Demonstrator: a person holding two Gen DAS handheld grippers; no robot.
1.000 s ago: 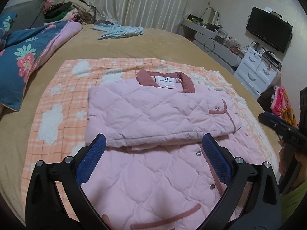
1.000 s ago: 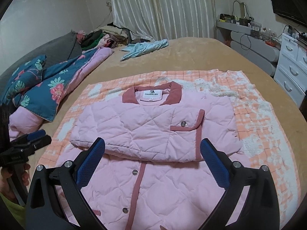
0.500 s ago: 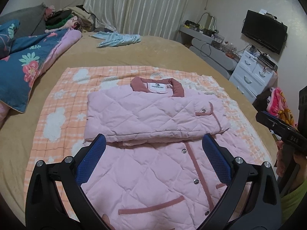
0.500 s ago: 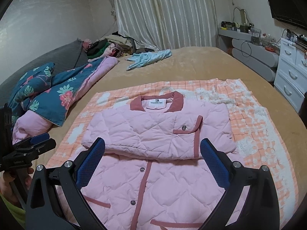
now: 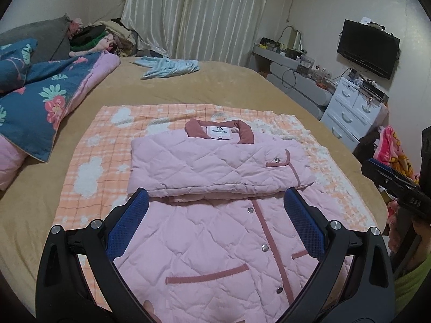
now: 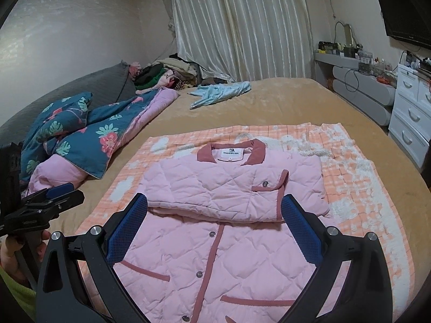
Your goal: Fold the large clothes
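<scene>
Jacket (image 5: 215, 231): pink quilted, sleeves folded across chest, lying on the checked blanket (image 5: 89, 167) on my bed (image 5: 204, 86).
Left gripper (image 5: 215, 223): jaws wide, holding nothing.
Right gripper (image 6: 214, 226): likewise.
Risk: I judge lifting the hem unevenly could spill the folded sleeves.

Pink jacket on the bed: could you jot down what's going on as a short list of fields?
garment: pink quilted jacket, sleeves folded across the chest, lower half flat
under it: orange checked blanket on the bed
left hand-held gripper: open, holding nothing
right hand-held gripper: open, holding nothing
also on bed: floral quilt, light blue garment
fold stage: partly done
</scene>
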